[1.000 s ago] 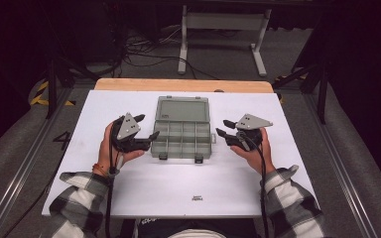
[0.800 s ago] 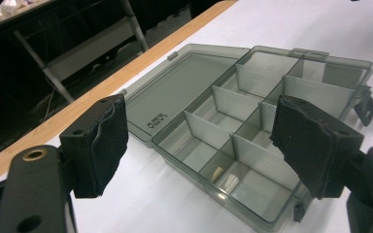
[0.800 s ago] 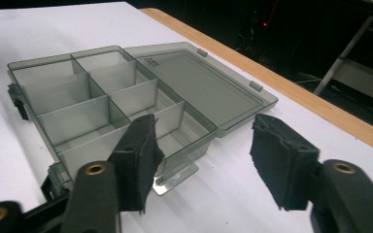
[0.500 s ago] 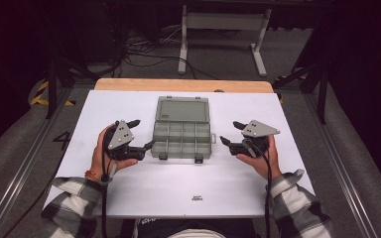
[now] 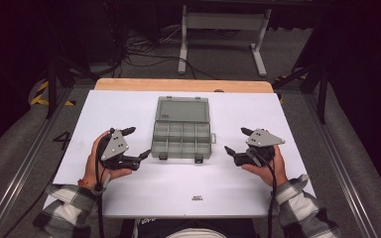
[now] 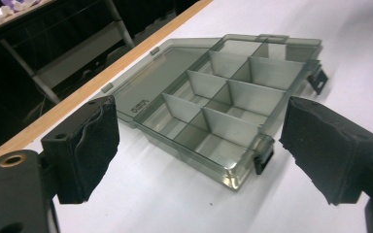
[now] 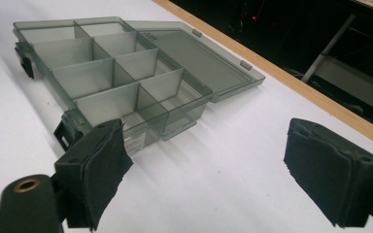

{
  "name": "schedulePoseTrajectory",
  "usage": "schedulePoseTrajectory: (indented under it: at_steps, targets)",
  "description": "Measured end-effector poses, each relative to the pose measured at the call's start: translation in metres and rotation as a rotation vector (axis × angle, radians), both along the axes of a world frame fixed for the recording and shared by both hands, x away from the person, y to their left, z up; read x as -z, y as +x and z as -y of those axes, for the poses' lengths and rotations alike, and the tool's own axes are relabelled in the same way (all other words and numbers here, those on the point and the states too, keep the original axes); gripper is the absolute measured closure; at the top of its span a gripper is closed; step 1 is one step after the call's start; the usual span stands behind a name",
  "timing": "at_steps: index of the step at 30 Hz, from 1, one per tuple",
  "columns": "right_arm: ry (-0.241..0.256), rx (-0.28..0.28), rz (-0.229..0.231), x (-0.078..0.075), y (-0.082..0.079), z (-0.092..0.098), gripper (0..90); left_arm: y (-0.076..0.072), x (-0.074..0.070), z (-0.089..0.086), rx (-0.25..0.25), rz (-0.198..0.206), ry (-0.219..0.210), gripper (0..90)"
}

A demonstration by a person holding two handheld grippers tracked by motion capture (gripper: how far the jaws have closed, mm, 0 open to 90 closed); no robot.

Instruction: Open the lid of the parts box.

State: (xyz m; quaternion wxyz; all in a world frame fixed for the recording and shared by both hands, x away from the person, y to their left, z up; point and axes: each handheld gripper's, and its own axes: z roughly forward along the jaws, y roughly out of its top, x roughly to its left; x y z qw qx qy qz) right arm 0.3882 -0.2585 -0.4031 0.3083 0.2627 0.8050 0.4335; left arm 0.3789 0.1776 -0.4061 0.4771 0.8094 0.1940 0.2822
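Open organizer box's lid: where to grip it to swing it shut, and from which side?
Probably the lid's free far edge, coming from the far side of the organizer box. It lies flat on the table, hinged along the tray's far wall, so that edge swings widest. Both the left gripper and right gripper are open beside the tray.

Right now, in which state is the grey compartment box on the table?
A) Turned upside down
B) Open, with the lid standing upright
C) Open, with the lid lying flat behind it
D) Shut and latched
C: the compartment box shows its bare dividers, and its lid lies flat on the white table on the far side, between both open tongs.
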Motion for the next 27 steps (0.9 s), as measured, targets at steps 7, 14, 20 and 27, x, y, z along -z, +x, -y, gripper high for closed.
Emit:
schedulePoseTrajectory:
  at_steps: [7, 14, 20, 27]
  targets:
    - [-0.001, -0.009, 0.01, 0.001, -0.009, 0.004, 15.1, -0.005, 0.005, -0.003, 0.021, -0.007, 0.009, 12.6]
    - [-0.008, -0.011, 0.012, 0.004, -0.019, 0.011, 15.0, -0.012, 0.01, -0.008, 0.023, -0.014, 0.019, 11.1]
    - [-0.01, -0.014, 0.008, 0.006, -0.029, 0.017, 14.9, -0.018, 0.015, -0.014, 0.018, -0.025, 0.015, 10.0]
    - [0.001, -0.011, 0.009, 0.008, -0.038, 0.026, 14.8, -0.028, 0.018, -0.023, 0.014, -0.036, 0.016, 9.2]
